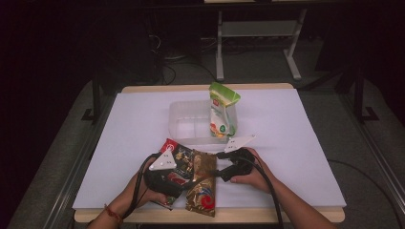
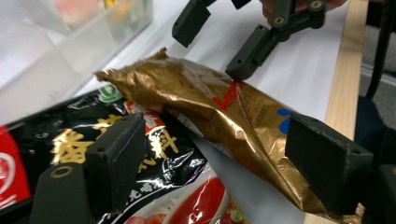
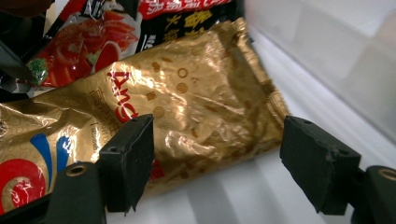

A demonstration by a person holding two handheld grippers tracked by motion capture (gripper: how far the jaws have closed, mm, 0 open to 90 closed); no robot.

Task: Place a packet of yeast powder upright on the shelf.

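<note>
A crumpled gold snack packet (image 1: 202, 183) lies near the table's front edge, partly on top of a black and red packet (image 1: 175, 160). My left gripper (image 1: 184, 179) comes in from the left and is open. In the left gripper view its jaws (image 2: 219, 163) straddle both packets, one over the black packet (image 2: 93, 135) and one by the gold packet (image 2: 224, 112). My right gripper (image 1: 220, 166) comes in from the right, also open. In the right gripper view its jaws (image 3: 222, 163) stand wide on either side of the gold packet's (image 3: 187, 102) torn end without pressing on it.
A clear plastic container (image 1: 188, 125) stands behind the packets, with a green and white pouch (image 1: 222, 112) upright in its right end. A white sheet (image 1: 296, 143) covers the table. The wooden front edge (image 1: 286, 214) is close to both hands.
</note>
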